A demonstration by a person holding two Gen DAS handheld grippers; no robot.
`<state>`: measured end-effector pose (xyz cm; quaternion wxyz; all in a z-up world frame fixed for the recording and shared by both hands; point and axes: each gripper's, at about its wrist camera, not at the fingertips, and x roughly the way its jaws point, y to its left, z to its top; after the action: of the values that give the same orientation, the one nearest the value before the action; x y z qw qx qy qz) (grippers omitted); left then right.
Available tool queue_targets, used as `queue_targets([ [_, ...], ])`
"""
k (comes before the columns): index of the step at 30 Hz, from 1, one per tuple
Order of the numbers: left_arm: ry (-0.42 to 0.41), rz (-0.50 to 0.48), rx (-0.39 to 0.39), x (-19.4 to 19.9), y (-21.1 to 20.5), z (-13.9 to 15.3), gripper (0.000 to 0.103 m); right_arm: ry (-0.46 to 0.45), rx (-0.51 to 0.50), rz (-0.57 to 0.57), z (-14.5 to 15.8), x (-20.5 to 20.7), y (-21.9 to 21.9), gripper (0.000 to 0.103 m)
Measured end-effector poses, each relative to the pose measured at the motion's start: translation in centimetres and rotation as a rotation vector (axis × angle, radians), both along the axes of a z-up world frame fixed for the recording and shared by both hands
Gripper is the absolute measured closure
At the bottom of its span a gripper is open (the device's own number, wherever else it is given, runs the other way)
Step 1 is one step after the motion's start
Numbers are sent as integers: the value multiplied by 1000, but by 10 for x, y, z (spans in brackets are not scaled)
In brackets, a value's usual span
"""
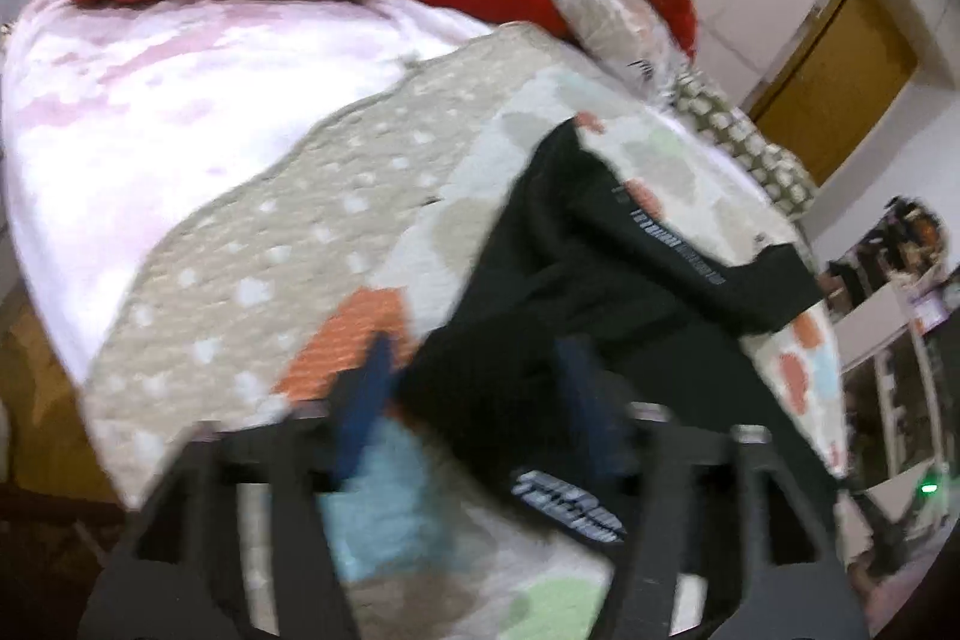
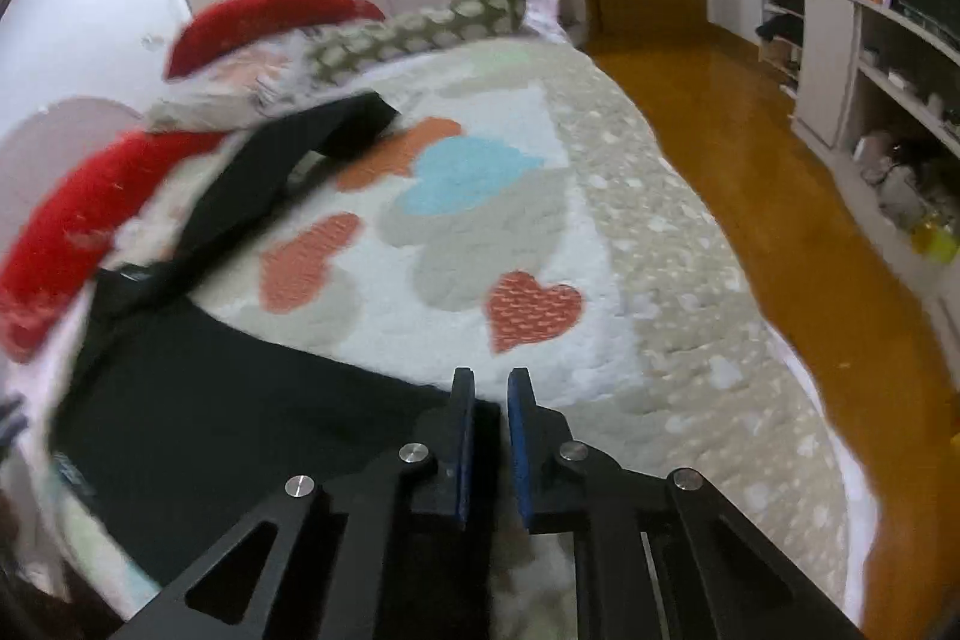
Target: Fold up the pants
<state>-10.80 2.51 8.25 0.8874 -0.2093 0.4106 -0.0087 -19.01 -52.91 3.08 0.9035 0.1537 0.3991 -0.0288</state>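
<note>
On the quilt (image 2: 600, 244) our black pants (image 2: 252, 400) lie spread. Right gripper (image 2: 492, 388) jaws are narrow, pinching a pants edge; left gripper (image 1: 474, 370) jaws are wide, straddling fabric. Risk: thin pinch slips mid-fold, so the fold skews.

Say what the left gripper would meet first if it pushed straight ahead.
Probably the black pants: the open left gripper points at that dark fabric spread on the heart-patterned quilt. Motion blur leaves depth unclear.
</note>
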Motion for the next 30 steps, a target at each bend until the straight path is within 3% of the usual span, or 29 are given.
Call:
queue_targets([
  [3, -10, -56, -29, 15, -16, 2, 33, 39, 41, 1, -9, 5, -2, 92],
  [7, 3, -120, -6, 46, -42, 7, 32, -27, 174, -39, 15, 12, -8, 85],
  [8, 2, -134, -5, 55, -47, 7, 32, -64, 222, -21, 22, 20, -6, 72],
  [9, 8, -142, -3, 68, -53, 7, 32, -80, 248, -8, 26, 27, -2, 50],
  [11, 21, -154, 1, 90, -60, 6, 32, -95, 308, 30, 30, 51, 11, 39],
  [15, 89, -155, 13, 144, -57, -1, 32, -67, 332, 112, 31, 99, 39, 39],
  [18, 73, -127, 36, 166, -45, 1, 32, -62, 393, 133, 27, 136, 54, 39],
  [25, 63, -156, 42, 214, -23, -14, 32, -24, 596, 60, -2, 211, 53, 35],
  [29, 112, -242, 27, 233, -31, -34, 32, -26, 635, 29, -13, 244, 53, 35],
  [30, 131, -263, 32, 239, -36, -41, 32, -45, 638, 26, -13, 250, 52, 42],
])
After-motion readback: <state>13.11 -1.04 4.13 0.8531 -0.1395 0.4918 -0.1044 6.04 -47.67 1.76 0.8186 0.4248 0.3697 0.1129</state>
